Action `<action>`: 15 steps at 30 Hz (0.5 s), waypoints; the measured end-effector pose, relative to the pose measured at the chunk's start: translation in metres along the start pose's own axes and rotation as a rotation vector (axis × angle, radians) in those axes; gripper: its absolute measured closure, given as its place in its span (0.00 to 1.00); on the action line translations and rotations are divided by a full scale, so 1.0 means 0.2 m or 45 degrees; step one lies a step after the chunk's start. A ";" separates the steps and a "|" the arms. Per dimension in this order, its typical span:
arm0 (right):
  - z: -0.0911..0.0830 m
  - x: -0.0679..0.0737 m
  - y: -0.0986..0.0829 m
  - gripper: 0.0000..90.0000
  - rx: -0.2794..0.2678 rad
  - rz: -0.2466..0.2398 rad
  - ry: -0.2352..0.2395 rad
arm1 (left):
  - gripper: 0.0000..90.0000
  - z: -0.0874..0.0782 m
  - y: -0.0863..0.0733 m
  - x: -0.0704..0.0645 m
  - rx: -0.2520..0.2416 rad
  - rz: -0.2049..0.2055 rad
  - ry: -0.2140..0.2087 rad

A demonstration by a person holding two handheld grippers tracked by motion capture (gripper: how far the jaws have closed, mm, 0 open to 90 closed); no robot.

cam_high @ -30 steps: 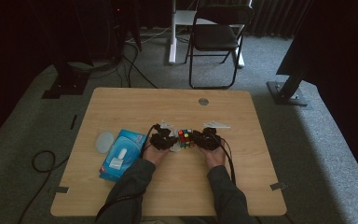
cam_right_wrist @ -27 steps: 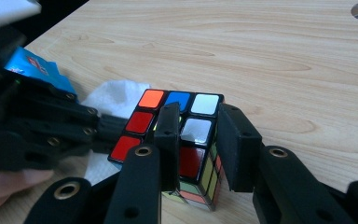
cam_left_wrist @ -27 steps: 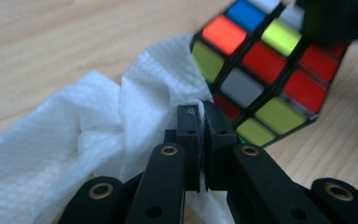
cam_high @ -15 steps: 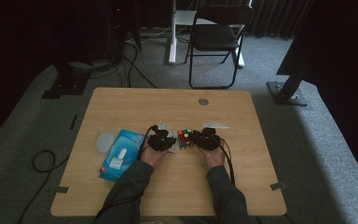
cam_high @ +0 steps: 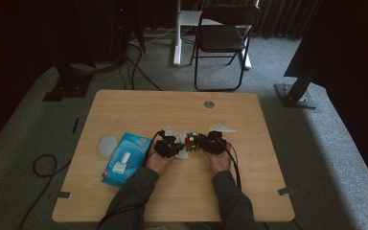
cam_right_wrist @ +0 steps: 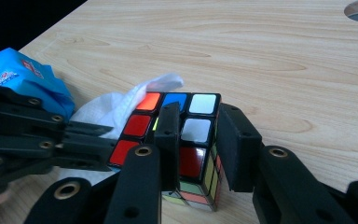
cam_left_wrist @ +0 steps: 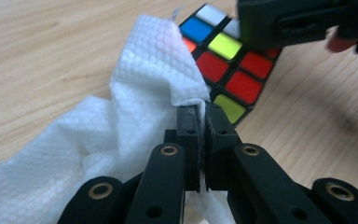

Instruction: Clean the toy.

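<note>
A colour-scrambled puzzle cube (cam_high: pixel 190 142) stands on the wooden table (cam_high: pixel 139 110) between my two grippers. My right gripper (cam_right_wrist: pixel 198 126) is shut on the cube (cam_right_wrist: pixel 200 103), one jaw across its top face and the other on its right side. My left gripper (cam_left_wrist: pixel 197 109) is shut on a white textured wipe (cam_left_wrist: pixel 135 93), which lies pressed against the cube (cam_left_wrist: pixel 228 70) on its red face. In the high view the left gripper (cam_high: pixel 175 146) sits just left of the cube and the right gripper (cam_high: pixel 206 143) just right of it.
A blue pack of wipes (cam_high: pixel 127 158) with a white lid lies left of my left hand, with a pale oval disc (cam_high: pixel 108 145) beside it. A round grommet (cam_high: pixel 209 104) sits near the table's far edge. A folding chair (cam_high: pixel 223 38) stands beyond the table.
</note>
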State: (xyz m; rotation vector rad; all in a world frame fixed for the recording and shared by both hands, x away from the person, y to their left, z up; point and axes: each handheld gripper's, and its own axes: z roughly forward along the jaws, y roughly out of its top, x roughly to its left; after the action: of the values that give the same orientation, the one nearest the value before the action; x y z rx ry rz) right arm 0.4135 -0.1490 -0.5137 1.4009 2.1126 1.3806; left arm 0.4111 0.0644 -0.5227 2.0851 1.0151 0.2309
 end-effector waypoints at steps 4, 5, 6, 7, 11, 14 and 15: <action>0.00 0.00 0.00 0.79 -0.002 0.002 -0.002 | 0.97 0.05 -0.02 0.01 0.041 0.003 0.020; 0.00 0.00 0.00 0.79 -0.002 0.003 -0.002 | 0.97 0.06 -0.03 0.01 0.061 0.014 0.026; 0.00 0.00 0.00 0.79 -0.002 0.004 -0.003 | 0.97 0.07 -0.04 0.01 0.056 0.014 0.023; 0.00 0.00 0.00 0.79 -0.002 0.004 -0.004 | 0.97 0.07 -0.04 0.01 0.055 0.006 0.019; 0.00 0.00 0.00 0.79 -0.002 0.007 -0.002 | 0.97 0.04 -0.04 0.01 0.037 0.011 0.005; 0.00 0.00 0.00 0.78 -0.006 0.009 0.001 | 0.97 -0.02 -0.02 0.01 -0.027 -0.022 -0.020; 0.00 0.00 0.00 0.78 -0.006 0.010 0.002 | 0.97 -0.05 -0.02 0.02 -0.056 -0.037 -0.027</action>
State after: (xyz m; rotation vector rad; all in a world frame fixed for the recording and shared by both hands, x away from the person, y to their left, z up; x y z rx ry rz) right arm 0.4133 -0.1494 -0.5144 1.4084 2.1054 1.3893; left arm 0.4067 0.0740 -0.5186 2.0277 1.0183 0.2145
